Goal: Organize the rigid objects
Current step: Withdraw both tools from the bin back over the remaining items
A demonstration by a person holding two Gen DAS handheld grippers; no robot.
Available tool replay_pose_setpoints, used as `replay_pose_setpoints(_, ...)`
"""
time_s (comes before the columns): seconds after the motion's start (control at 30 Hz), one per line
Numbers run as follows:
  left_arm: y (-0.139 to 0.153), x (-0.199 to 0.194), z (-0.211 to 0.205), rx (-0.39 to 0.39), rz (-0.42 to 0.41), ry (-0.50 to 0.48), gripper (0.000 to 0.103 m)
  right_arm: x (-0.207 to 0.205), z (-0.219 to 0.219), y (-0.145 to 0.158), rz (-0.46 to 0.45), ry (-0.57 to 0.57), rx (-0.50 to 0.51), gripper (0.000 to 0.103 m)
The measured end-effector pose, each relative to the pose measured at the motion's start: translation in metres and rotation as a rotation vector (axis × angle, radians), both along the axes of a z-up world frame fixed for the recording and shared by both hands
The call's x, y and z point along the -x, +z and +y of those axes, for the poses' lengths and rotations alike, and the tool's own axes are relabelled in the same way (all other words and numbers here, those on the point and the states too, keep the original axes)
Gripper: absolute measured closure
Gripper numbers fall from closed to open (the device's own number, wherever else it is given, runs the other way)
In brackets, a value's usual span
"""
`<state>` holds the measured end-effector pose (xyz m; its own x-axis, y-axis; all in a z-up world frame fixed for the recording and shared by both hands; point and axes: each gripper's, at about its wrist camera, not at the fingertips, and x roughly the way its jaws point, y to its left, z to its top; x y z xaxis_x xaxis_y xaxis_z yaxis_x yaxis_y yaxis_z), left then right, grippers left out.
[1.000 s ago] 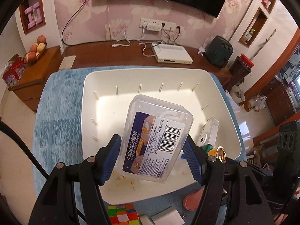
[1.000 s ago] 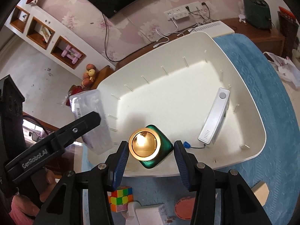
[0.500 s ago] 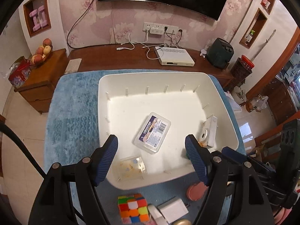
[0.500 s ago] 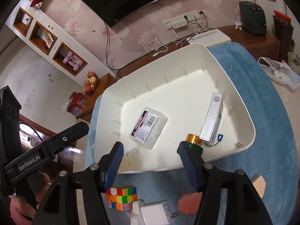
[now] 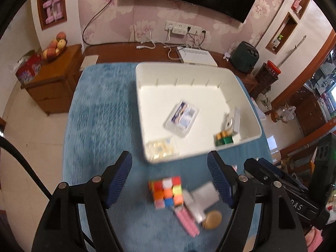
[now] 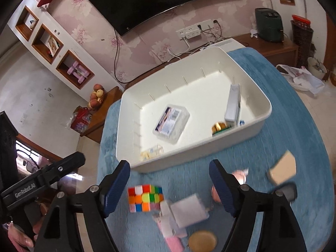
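Holding four items: one white bin [image 6: 263,116] | one cube [image 6: 146,197] outside | both hand-held grippers [image 5: 169,177] [image 6: 169,183] apart, empty

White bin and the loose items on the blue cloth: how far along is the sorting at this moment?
Done: the white bin holds a clear labelled box, a green gold-capped bottle, a white device and a small clear packet. In hand: nothing; the left gripper and right gripper are open. Left: the colour cube, white adapter and other small pieces on the cloth.

Bin [image 5: 247,88]: smooth white plastic. Cloth [image 5: 100,113]: blue, plush. Box [image 6: 171,124]: clear plastic, paper label. Cube [image 6: 145,197]: glossy.
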<state>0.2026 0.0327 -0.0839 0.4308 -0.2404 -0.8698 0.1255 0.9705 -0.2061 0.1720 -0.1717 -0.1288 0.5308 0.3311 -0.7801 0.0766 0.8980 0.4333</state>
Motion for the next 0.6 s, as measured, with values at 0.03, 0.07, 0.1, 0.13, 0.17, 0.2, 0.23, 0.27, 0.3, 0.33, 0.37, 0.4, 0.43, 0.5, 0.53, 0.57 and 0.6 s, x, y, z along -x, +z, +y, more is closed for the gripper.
replay_pose_setpoints(0.03,-0.002,0.006,0.004,-0.002,0.008,-0.007,0.026,0.006,0.003,-0.001,0.001,-0.006,0.006,0.023)
replay_pose_setpoints(0.07,-0.003,0.012,0.008,-0.008,0.014,-0.014,0.026,0.013,0.007,-0.002,0.004,-0.012,0.014,0.023)
replay_pose_setpoints(0.1,-0.005,0.019,0.013,-0.019,0.021,-0.022,0.026,0.019,0.01,-0.003,0.007,-0.016,0.02,0.023)
replay_pose_setpoints(0.13,-0.006,0.024,0.016,-0.024,0.026,-0.027,0.026,0.027,0.014,-0.005,0.014,-0.023,0.033,0.023)
replay_pose_setpoints(0.17,-0.009,0.029,0.02,-0.027,0.035,-0.033,0.026,0.033,0.018,-0.007,0.02,-0.028,0.045,0.023)
replay_pose_setpoints(0.2,-0.012,0.034,0.025,-0.026,0.046,-0.041,0.026,0.039,0.021,-0.008,0.023,-0.031,0.055,0.023)
replay_pose_setpoints(0.23,-0.015,0.039,0.028,-0.026,0.058,-0.049,0.026,0.046,0.025,-0.01,0.03,-0.036,0.072,0.023)
replay_pose_setpoints(0.27,-0.018,0.043,0.03,-0.029,0.071,-0.058,0.026,0.052,0.027,-0.012,0.035,-0.038,0.085,0.023)
replay_pose_setpoints(0.3,-0.024,0.048,0.033,-0.041,0.093,-0.074,0.026,0.058,0.031,-0.013,0.041,-0.04,0.102,0.023)
replay_pose_setpoints(0.33,-0.028,0.052,0.035,-0.052,0.111,-0.085,0.026,0.062,0.033,-0.014,0.045,-0.041,0.117,0.023)
replay_pose_setpoints(0.37,-0.032,0.055,0.036,-0.061,0.127,-0.094,0.026,0.068,0.035,-0.015,0.05,-0.046,0.139,0.023)
replay_pose_setpoints(0.4,-0.037,0.059,0.037,-0.068,0.147,-0.106,0.026,0.074,0.037,-0.016,0.056,-0.051,0.162,0.023)
replay_pose_setpoints(0.43,-0.041,0.062,0.038,-0.071,0.162,-0.115,0.026,0.08,0.039,-0.017,0.061,-0.056,0.183,0.023)
replay_pose_setpoints(0.5,-0.049,0.069,0.04,-0.068,0.193,-0.132,0.026,0.09,0.04,-0.018,0.066,-0.067,0.222,0.023)
replay_pose_setpoints(0.53,-0.052,0.073,0.041,-0.061,0.214,-0.141,0.026,0.095,0.04,-0.018,0.071,-0.074,0.246,0.023)
replay_pose_setpoints(0.57,-0.054,0.077,0.041,-0.056,0.229,-0.148,0.026,0.099,0.04,-0.019,0.077,-0.079,0.267,0.023)
replay_pose_setpoints(0.6,-0.055,0.079,0.041,-0.055,0.238,-0.151,0.026,0.102,0.038,-0.02,0.079,-0.082,0.28,0.023)
